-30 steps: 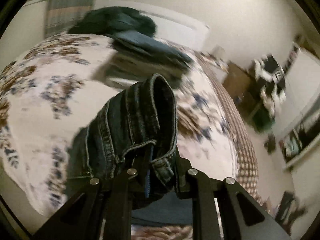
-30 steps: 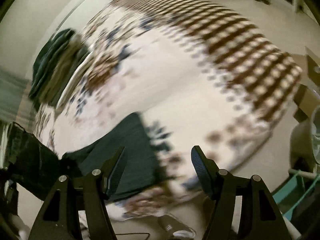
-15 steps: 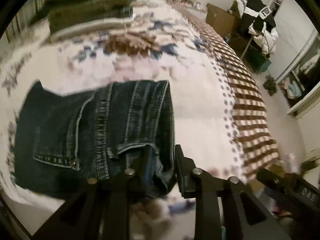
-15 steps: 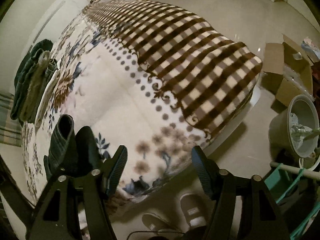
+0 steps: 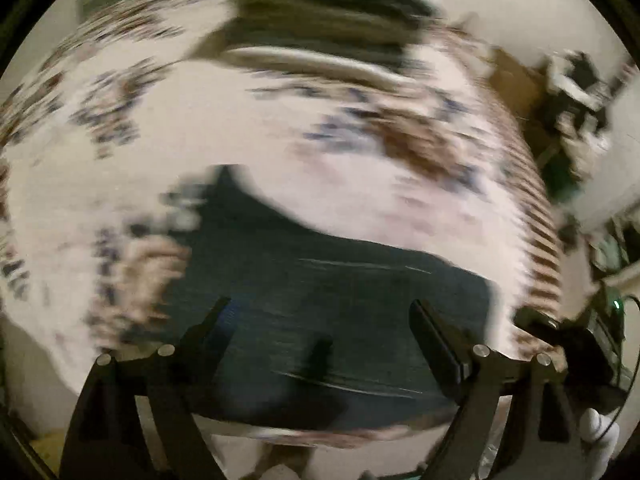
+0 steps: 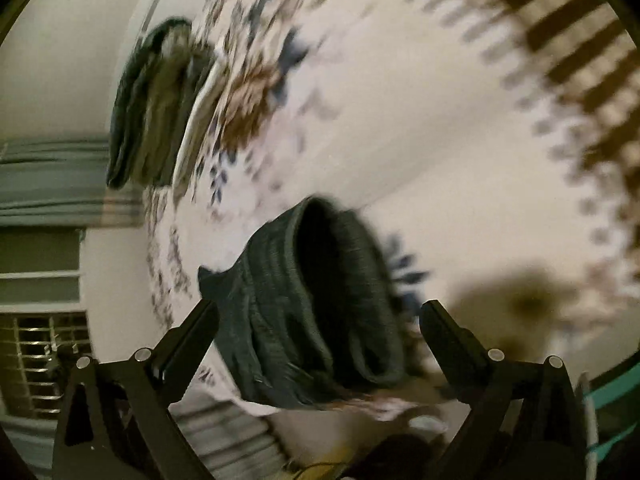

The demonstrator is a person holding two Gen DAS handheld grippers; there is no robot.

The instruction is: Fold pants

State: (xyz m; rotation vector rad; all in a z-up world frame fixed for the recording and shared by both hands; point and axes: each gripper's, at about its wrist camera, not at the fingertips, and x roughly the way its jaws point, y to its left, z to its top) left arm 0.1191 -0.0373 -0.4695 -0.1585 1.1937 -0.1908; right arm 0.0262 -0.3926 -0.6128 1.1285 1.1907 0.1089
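The dark jeans (image 5: pixel 320 300) lie folded small on the flowery bed cover (image 5: pixel 320 184), low in the middle of both views. The folding looks almost done; maybe they just need a pat or a move to the pile of clothes (image 6: pixel 156 108) at upper left. I count one pair of jeans, one pile and two grippers. The left gripper (image 5: pixel 320 328) and the right gripper (image 6: pixel 320 328) both gape wide, holding nothing.

Dark jeans (image 6: pixel 320 308) (folded) on bedspread (image 6: pixel 440 128)
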